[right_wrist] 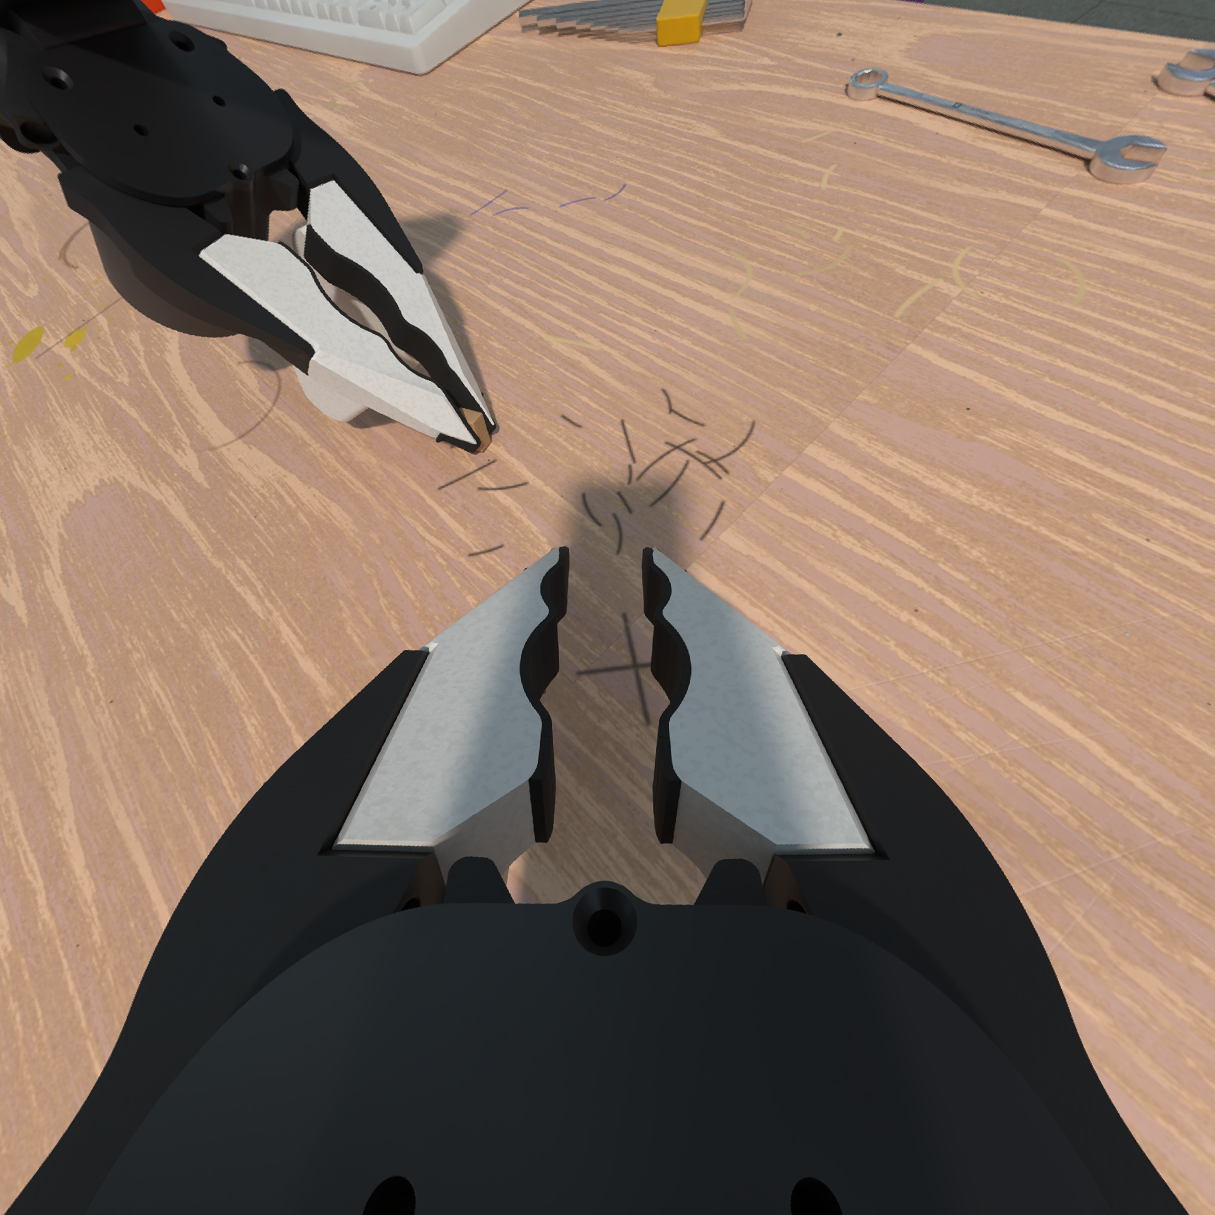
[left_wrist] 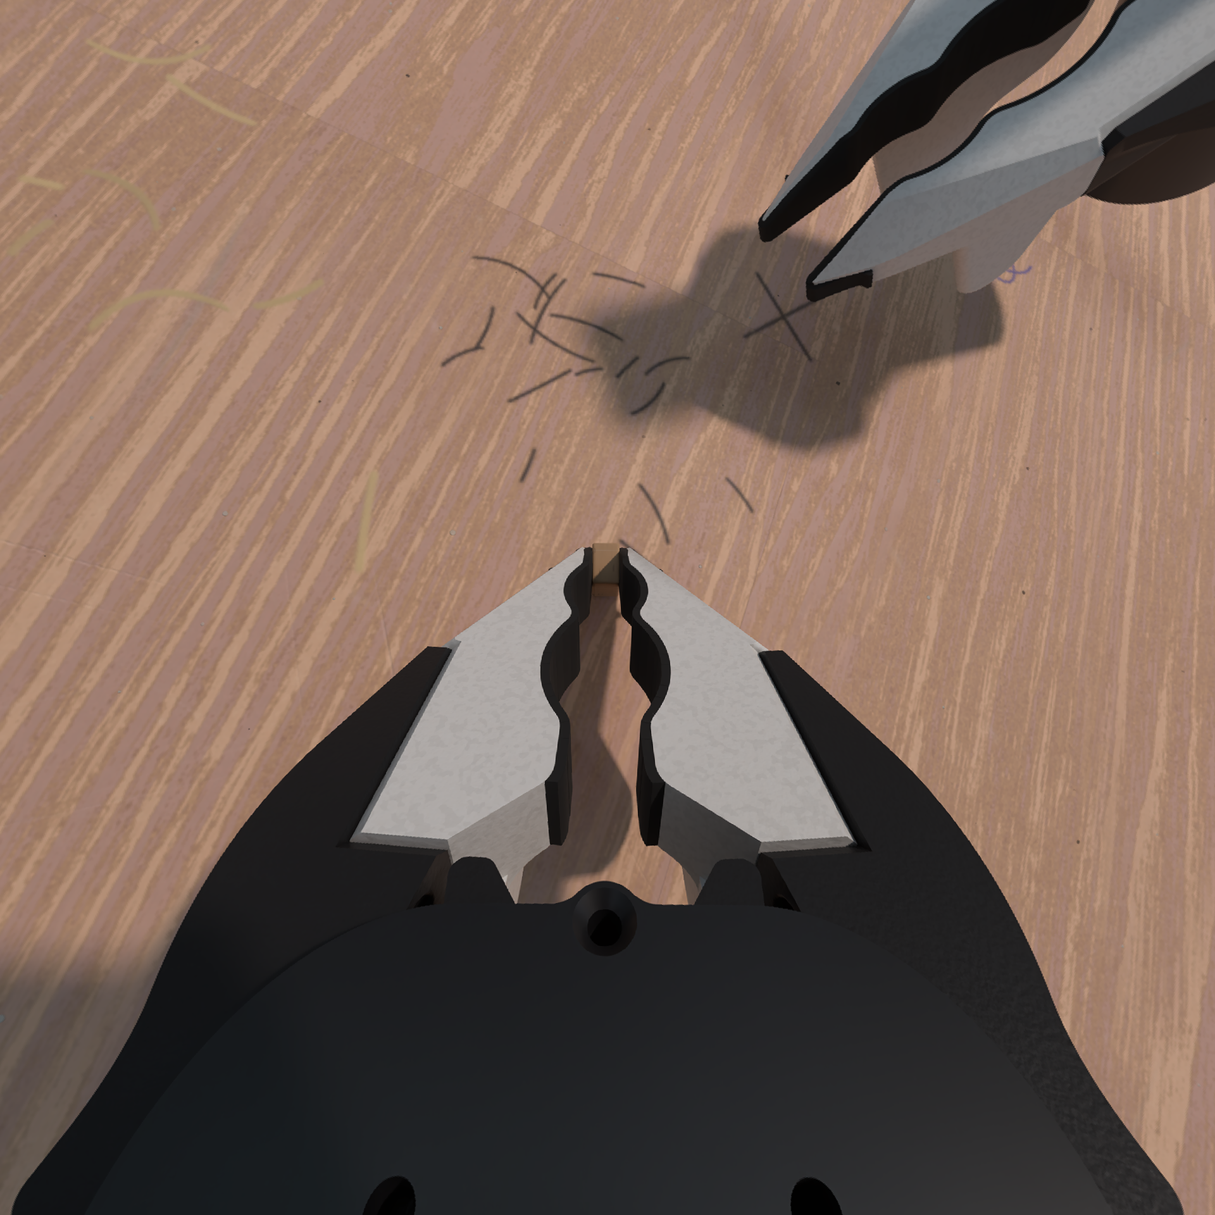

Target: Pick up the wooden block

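The wooden block [left_wrist: 605, 564] is small and tan. My left gripper [left_wrist: 605, 559] is shut on it, the block pinched between the two fingertips just over the wooden table [left_wrist: 263, 394]. The right wrist view shows the same: the left gripper [right_wrist: 475, 435] at upper left with the block [right_wrist: 482, 434] at its tips, close to the table surface. My right gripper [right_wrist: 605, 559] is open and empty, hovering above black scribble marks [right_wrist: 664, 470]. It shows in the left wrist view [left_wrist: 792, 260] at the upper right, apart from the block.
A silver spanner [right_wrist: 1006, 125] lies at the far right, a second one [right_wrist: 1190, 75] at the edge. A white keyboard [right_wrist: 342, 26] and a grey stack with a yellow piece [right_wrist: 680, 20] lie at the far edge. Pen marks cover the table [right_wrist: 920, 460].
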